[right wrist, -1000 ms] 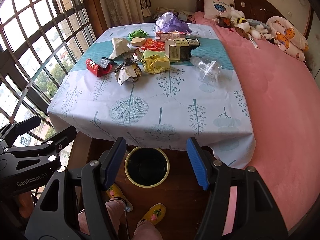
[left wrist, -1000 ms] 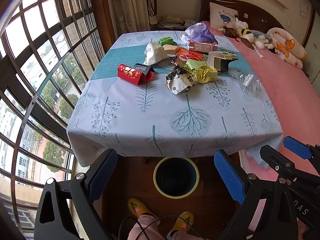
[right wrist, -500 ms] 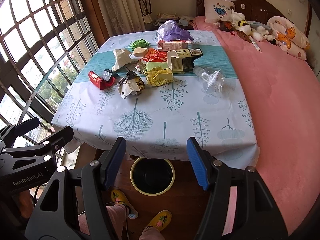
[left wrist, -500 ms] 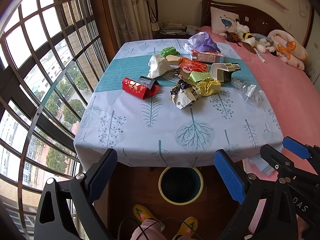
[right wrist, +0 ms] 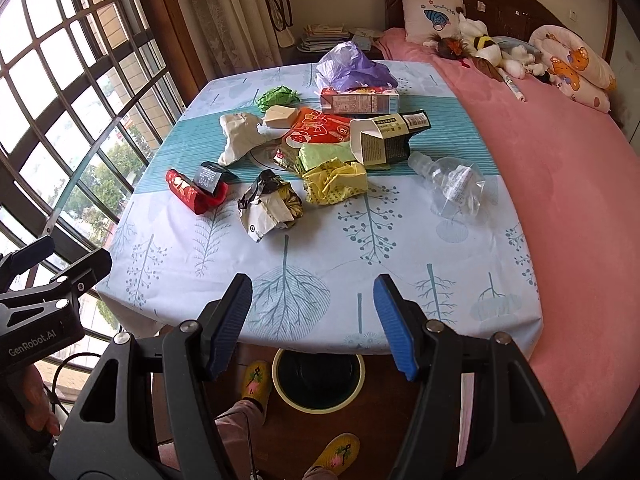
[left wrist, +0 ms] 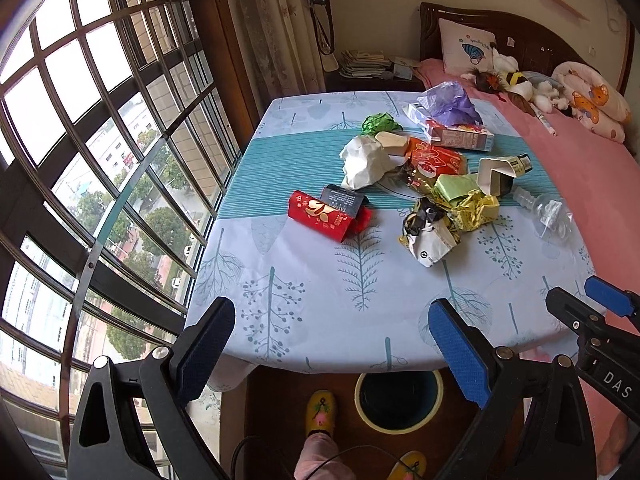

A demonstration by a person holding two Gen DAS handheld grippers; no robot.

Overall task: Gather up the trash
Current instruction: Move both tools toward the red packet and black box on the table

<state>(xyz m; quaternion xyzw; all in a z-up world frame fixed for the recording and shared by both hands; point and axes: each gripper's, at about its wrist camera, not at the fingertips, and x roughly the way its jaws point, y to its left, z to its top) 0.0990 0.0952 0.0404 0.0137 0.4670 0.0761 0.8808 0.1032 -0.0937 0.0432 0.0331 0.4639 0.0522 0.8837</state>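
Both grippers hang over the near edge of a table [right wrist: 420, 240] covered with a pale blue tree-print cloth. The left gripper [left wrist: 332, 344] has its blue-padded jaws spread wide with nothing between them; the right gripper [right wrist: 312, 320] is likewise wide open and holds nothing. The trash lies in a loose heap on the far half of the table, from about 11 to 1 o'clock ahead of either gripper and well apart from both. Nearest the right gripper is a crumpled black-and-white wrapper [right wrist: 268, 204], with a yellow crumpled wrapper [right wrist: 334, 182] just beside it at its 2 o'clock. At 10 o'clock of that pair lies a red packet [right wrist: 192, 194] with a small dark card [right wrist: 208, 178] resting on it. Behind these are a crumpled white paper [right wrist: 240, 138], a green scrap [right wrist: 278, 98], an orange snack bag [right wrist: 320, 130], an open carton on its side [right wrist: 384, 140], a long pink box [right wrist: 360, 100] and a purple plastic bag [right wrist: 350, 66] touching the box's far side. A clear plastic bottle [right wrist: 452, 184] lies on its side at the heap's 3 o'clock, apart from the rest. A round bin with a yellow rim [right wrist: 318, 374] stands on the floor under the near table edge, at 6 o'clock of the heap, beside the person's yellow slippers [right wrist: 256, 384]. A pink bed [right wrist: 560, 160] adjoins the table on the right.
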